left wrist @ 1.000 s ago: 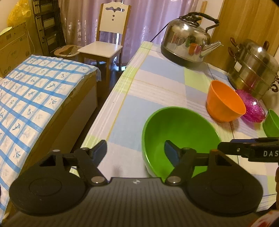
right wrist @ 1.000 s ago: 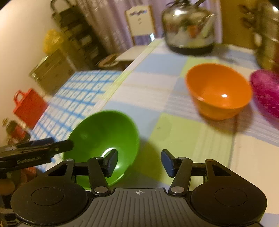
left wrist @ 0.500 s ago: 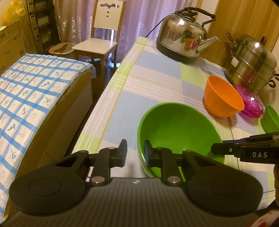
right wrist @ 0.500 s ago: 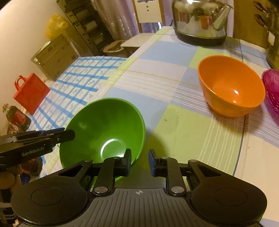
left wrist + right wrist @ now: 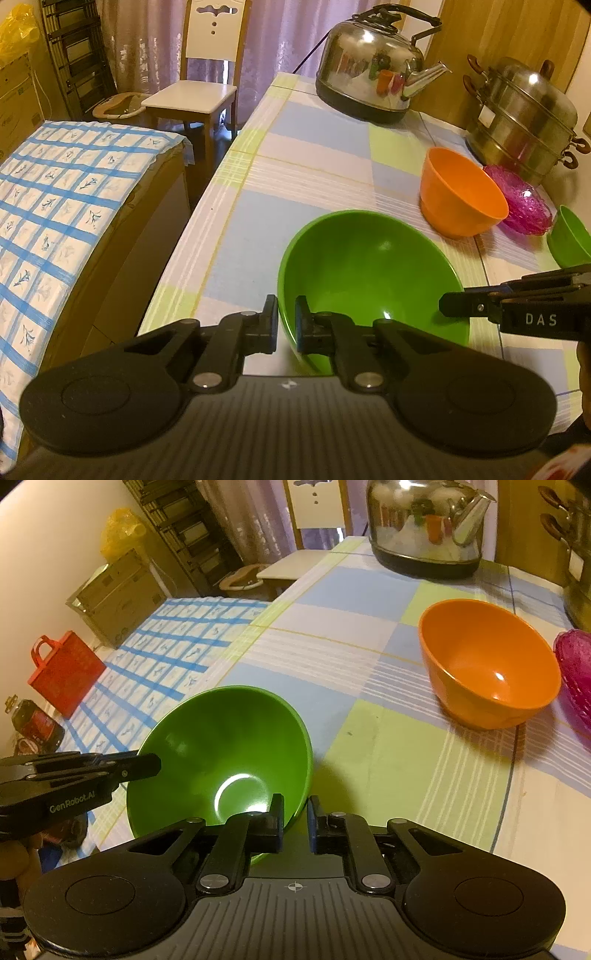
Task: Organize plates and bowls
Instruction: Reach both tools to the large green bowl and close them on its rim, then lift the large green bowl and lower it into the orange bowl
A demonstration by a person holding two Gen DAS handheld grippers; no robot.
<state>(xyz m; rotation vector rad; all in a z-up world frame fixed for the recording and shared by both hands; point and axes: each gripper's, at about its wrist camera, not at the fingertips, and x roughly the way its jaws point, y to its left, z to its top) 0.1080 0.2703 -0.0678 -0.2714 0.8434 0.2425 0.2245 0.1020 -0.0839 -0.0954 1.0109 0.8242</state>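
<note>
- The left gripper [image 5: 286, 325] is clamped on the near rim of the big green bowl [image 5: 369, 273], one finger outside the wall and one inside; its own body hides the bowl's lower edge.
- The right gripper [image 5: 295, 821] is clamped on the opposite side of the same rim, one finger inside the bowl and one outside. Its body hides that stretch of the rim.
- In the left wrist view, the right gripper enters from the right edge, cut off by the frame, with the letters "DAS" readable on it.
- Whether the big green bowl rests on the table [image 5: 314, 155] or hangs just above it cannot be told; its base is out of sight in both views.
- The big green bowl is glossy, deep and round, tilted, with a bright glint at its bottom; it sits near the table's front left corner.
- An orange bowl [image 5: 461, 192] stands upright further back on the checked cloth, well apart from the green one.
- A pink dish [image 5: 521, 199] lies just behind the orange bowl, partly hidden by it; its details are hard to make out.
- A smaller green bowl [image 5: 569, 236] is cut off at the right edge.
- A steel kettle [image 5: 373, 62] and a stacked steamer pot [image 5: 524, 118] stand at the far end of the table.
</note>
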